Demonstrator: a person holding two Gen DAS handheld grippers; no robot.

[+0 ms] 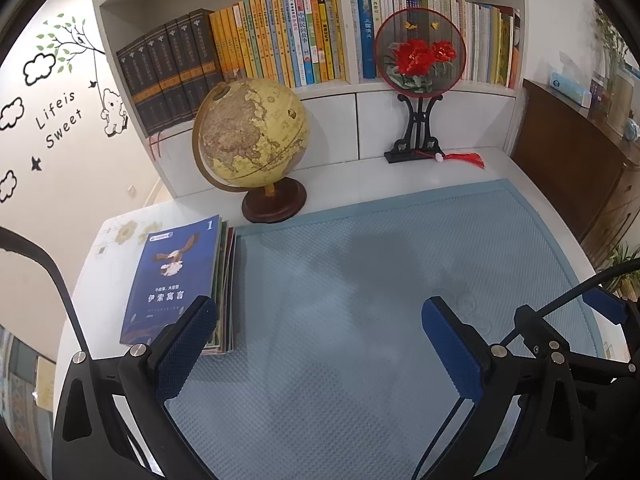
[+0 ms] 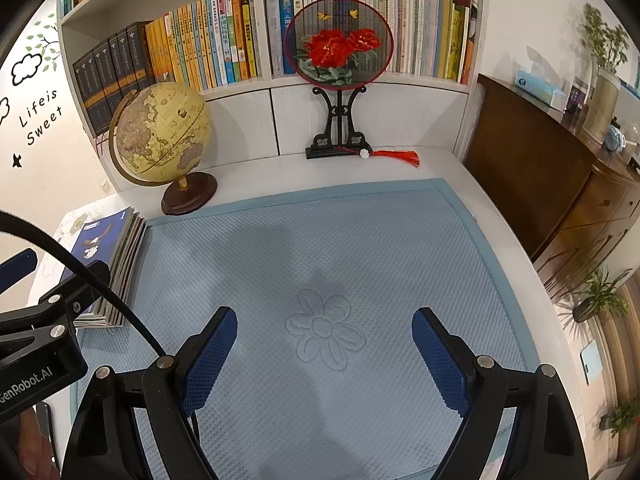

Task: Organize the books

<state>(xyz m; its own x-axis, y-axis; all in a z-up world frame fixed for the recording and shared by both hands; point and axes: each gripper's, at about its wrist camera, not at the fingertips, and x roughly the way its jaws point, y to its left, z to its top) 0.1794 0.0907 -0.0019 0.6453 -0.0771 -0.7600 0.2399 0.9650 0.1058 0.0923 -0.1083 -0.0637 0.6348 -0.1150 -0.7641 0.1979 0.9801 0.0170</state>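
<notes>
A stack of thin books [image 1: 180,280] lies flat at the desk's left edge, topped by a dark blue cover with an eagle; the right wrist view shows the same stack [image 2: 112,264] from the side. My left gripper [image 1: 320,312] hangs open over the light blue mat [image 1: 380,280], its left pad close to the stack's near right corner, nothing between the fingers. My right gripper [image 2: 324,320] is open above a flower embossed in the mat [image 2: 360,240], empty. The left gripper's body [image 2: 44,340] shows at the left of that view.
A globe [image 1: 250,136] on a wooden base stands behind the stack. A round fan with red flowers [image 1: 418,54] sits on a black stand at the back. Shelves above hold upright books [image 1: 280,36]. A brown cabinet [image 1: 580,168] borders the desk's right side.
</notes>
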